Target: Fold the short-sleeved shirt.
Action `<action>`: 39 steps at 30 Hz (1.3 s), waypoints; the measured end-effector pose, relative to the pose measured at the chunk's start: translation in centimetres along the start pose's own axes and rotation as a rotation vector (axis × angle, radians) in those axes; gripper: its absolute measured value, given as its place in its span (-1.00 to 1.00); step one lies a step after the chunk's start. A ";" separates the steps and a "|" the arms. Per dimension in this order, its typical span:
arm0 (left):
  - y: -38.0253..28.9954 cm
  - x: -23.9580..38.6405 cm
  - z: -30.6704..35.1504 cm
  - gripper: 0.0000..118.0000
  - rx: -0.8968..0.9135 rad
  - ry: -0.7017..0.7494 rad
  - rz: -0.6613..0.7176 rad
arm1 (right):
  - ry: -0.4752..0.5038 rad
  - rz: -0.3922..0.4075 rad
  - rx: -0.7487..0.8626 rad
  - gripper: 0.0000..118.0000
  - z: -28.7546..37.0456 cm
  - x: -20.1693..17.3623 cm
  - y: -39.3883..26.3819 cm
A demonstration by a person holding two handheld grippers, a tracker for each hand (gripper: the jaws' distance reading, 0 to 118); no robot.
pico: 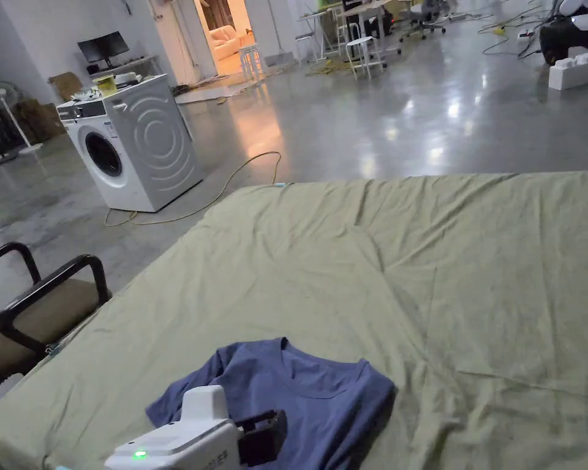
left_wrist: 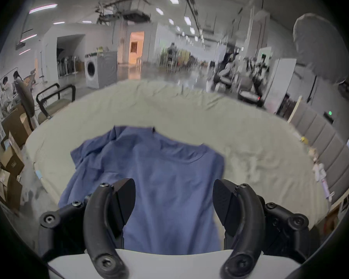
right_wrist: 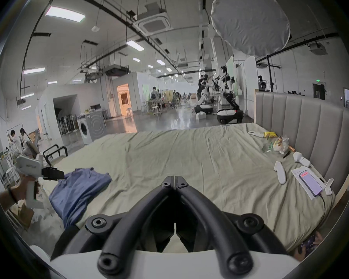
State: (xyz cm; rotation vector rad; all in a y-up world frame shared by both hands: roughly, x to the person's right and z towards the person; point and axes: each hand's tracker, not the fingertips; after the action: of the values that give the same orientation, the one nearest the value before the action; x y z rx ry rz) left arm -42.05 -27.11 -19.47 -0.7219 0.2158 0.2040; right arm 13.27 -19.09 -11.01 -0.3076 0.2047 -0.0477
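A blue short-sleeved shirt [pico: 299,391] lies at the near left corner of the bed, its right side folded under, collar away from me and a sleeve sticking out on the left. Its lower part hangs over the bed's near edge [right_wrist: 73,192]. My left gripper [pico: 268,436] hovers over the shirt's near part; in the left gripper view [left_wrist: 173,200] its jaws stand wide apart above the blue cloth [left_wrist: 165,182], holding nothing. My right gripper [right_wrist: 174,179] has its jaws closed together with nothing between them, above the bare sheet to the right of the shirt.
A pale green sheet [pico: 409,263] covers the bed. A padded headboard [right_wrist: 310,126] stands at the right, with a phone [right_wrist: 310,182], white controllers [right_wrist: 280,171] and wrappers [right_wrist: 276,144] beside it. A chair [pico: 35,306] and a washing machine [pico: 133,141] stand left of the bed.
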 end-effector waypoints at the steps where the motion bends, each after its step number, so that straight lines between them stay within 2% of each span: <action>1: 0.2 -0.5 -2.3 0.37 -0.019 0.009 -0.033 | -0.003 0.002 -0.013 -1.00 -0.3 -0.1 -0.2; 5: 0.4 -0.3 -9.1 0.37 -0.152 0.053 -0.125 | -0.007 -0.017 -0.106 -1.00 -1.7 -0.3 -1.0; 7: 0.4 -0.8 -11.3 0.37 -0.172 0.043 -0.098 | -0.011 -0.017 -0.128 -1.00 -2.0 -0.7 -1.3; 9: 0.6 -1.5 -13.3 0.37 -0.166 0.110 -0.058 | -0.010 -0.004 -0.154 -1.00 -2.2 -0.9 -1.8; 12: 0.8 -2.4 -15.2 0.33 -0.255 0.062 0.005 | -0.004 0.019 -0.220 -1.00 -3.1 -1.0 -2.7; 13: 0.9 -2.3 -14.9 0.31 -0.234 0.078 -0.003 | -0.005 0.020 -0.232 -1.00 -3.4 -1.0 -2.9; 14: 1.1 -2.2 -14.7 0.23 -0.233 0.078 -0.014 | -0.002 0.017 -0.239 -1.00 -3.6 -1.0 -3.1; 15: 1.1 -2.0 -14.4 0.00 -0.239 0.074 -0.033 | 0.004 0.009 -0.243 -1.00 -3.8 -0.9 -3.3; 16: 1.1 -2.0 -14.1 -0.52 -0.233 0.036 -0.052 | 0.010 0.000 -0.246 -1.00 -3.9 -0.9 -3.4; 17: 1.3 -1.9 -14.0 -0.86 -0.234 0.035 -0.048 | 0.019 -0.010 -0.249 -1.00 -4.0 -1.0 -3.4; 20: 1.9 -1.3 -14.3 -0.87 -0.259 0.064 0.003 | 0.042 -0.027 -0.238 -1.00 -3.6 -0.7 -3.5; 21: 2.7 -1.4 -13.9 -0.88 -0.257 0.056 0.060 | 0.045 -0.025 -0.230 -1.00 -3.2 -0.7 -3.3; 23: 5.1 -1.1 -12.7 -0.88 -0.231 -0.036 0.132 | 0.050 -0.021 -0.215 -1.00 -2.4 -0.3 -3.2; 24: 6.6 -0.2 -11.5 -0.88 -0.149 -0.031 0.124 | 0.059 -0.023 -0.211 -1.00 -2.1 0.1 -3.2; 27: 10.3 3.9 -8.7 -0.88 -0.049 -0.162 0.110 | 0.039 -0.033 -0.207 -1.00 -0.9 1.1 -3.4; 31: 13.1 14.1 -6.3 -0.88 0.051 -0.367 -0.038 | -0.012 -0.123 -0.180 -1.00 1.3 2.8 -4.0; 33: 13.2 20.5 -5.6 -0.88 0.065 -0.478 -0.134 | -0.043 -0.141 -0.170 -1.00 2.6 3.6 -4.2; 36: 10.5 30.7 -5.5 -0.88 0.013 -0.622 -0.228 | -0.095 -0.146 -0.160 -1.00 4.6 4.6 -4.5; 39: 3.8 39.8 -5.7 -0.88 -0.114 -0.753 -0.314 | -0.158 -0.159 -0.157 -1.00 6.5 6.0 -5.1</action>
State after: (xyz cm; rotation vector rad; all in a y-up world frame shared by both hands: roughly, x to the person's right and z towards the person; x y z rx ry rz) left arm -5.56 -23.79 -36.57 -0.7361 -0.6280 0.1758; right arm 20.36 -22.53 -4.55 -0.4816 0.0270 -0.1646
